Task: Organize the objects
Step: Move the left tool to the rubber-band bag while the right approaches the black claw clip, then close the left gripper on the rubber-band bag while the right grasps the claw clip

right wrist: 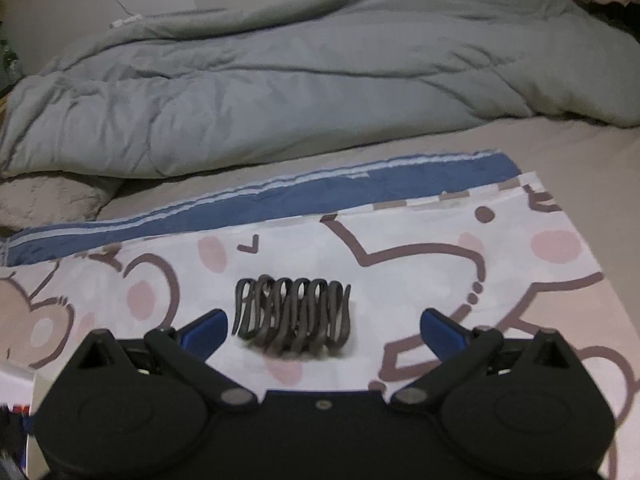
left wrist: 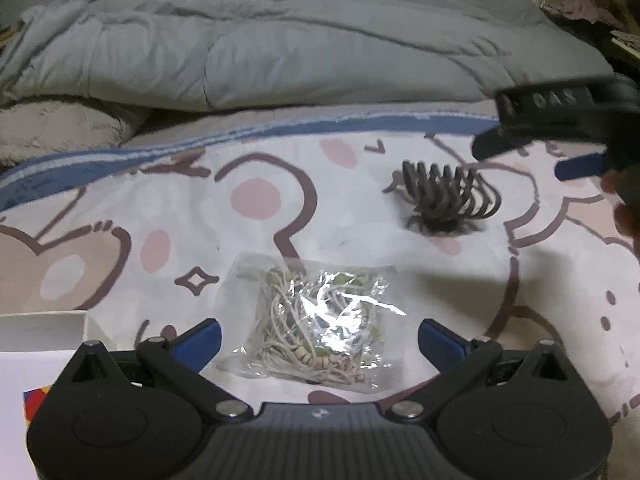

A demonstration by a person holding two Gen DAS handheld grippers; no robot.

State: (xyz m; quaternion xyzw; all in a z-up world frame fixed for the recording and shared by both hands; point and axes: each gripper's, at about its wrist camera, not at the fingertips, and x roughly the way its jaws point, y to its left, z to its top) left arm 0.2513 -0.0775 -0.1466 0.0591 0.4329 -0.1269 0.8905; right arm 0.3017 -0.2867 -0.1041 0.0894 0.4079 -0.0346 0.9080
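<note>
Between your spread left gripper (left wrist: 319,338) fingers lies the clear bag of cords (left wrist: 316,326) on the bear-print cloth (left wrist: 120,208). Your right gripper (right wrist: 322,334), also released, frames the dark hair claw (right wrist: 294,318). Lower squarely, then pinch each across its middle.

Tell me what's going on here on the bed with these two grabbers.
A person is tidying small items laid on a cartoon-print cloth on a bed. The left tool is open, its fingers on either side of a clear plastic bag of string, not yet closed on it. The right tool is also open, lined up on a dark hair claw clip lying on the cloth. Nothing is being held yet. A grey duvet lies behind.
</note>
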